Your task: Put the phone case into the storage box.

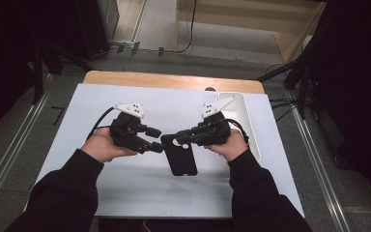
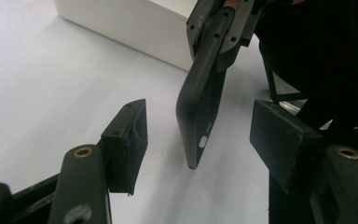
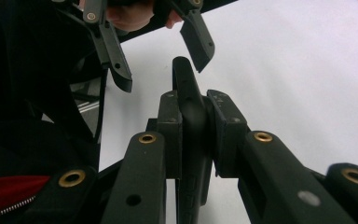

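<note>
The right gripper (image 1: 179,138) was clamped on the upper edge of a black phone case (image 1: 180,158), its jaws pressed against both faces, as the right gripper view (image 3: 192,135) confirmed. The case (image 2: 200,116) hung from that grip above the white table (image 1: 125,188). The left gripper (image 2: 198,140) stood partly open, its jaws either side of the case's free end without touching it. A white tray (image 1: 244,116) lay just behind the right gripper.
</note>
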Demonstrator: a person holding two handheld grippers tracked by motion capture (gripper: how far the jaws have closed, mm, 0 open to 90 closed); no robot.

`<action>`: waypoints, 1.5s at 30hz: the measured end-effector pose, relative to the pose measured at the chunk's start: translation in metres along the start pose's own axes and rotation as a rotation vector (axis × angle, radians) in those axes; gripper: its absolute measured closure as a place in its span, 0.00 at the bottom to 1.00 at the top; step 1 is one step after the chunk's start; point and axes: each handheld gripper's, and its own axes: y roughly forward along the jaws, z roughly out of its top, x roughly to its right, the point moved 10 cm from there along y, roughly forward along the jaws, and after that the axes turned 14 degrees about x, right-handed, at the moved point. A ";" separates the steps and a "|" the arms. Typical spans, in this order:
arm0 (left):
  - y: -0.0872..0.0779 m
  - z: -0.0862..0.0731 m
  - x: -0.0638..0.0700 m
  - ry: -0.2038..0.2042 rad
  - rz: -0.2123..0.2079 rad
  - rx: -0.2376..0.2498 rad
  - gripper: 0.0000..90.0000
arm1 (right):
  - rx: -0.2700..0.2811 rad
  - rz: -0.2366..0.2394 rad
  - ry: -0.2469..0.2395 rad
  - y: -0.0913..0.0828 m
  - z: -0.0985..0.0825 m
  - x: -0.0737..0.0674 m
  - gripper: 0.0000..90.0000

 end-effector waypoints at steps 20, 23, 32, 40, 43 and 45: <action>0.009 -0.005 0.009 0.076 -0.044 -0.029 0.70 | -0.017 0.085 -0.025 0.008 -0.002 -0.013 0.83; 0.010 -0.007 0.010 0.078 -0.048 -0.043 0.76 | -0.013 0.100 -0.024 0.008 -0.002 -0.015 0.83; 0.009 -0.008 0.014 0.100 -0.076 -0.046 0.87 | -0.010 0.118 -0.016 0.009 -0.002 -0.016 0.83; 0.007 -0.006 0.015 0.107 -0.073 -0.029 0.88 | -0.017 0.111 -0.004 0.008 -0.002 -0.017 0.82; 0.007 -0.005 0.015 0.111 -0.070 -0.024 0.88 | -0.015 0.105 -0.004 0.008 -0.001 -0.017 0.81; 0.006 -0.005 0.016 0.107 -0.072 -0.027 0.88 | -0.019 0.100 -0.011 0.008 -0.001 -0.017 0.80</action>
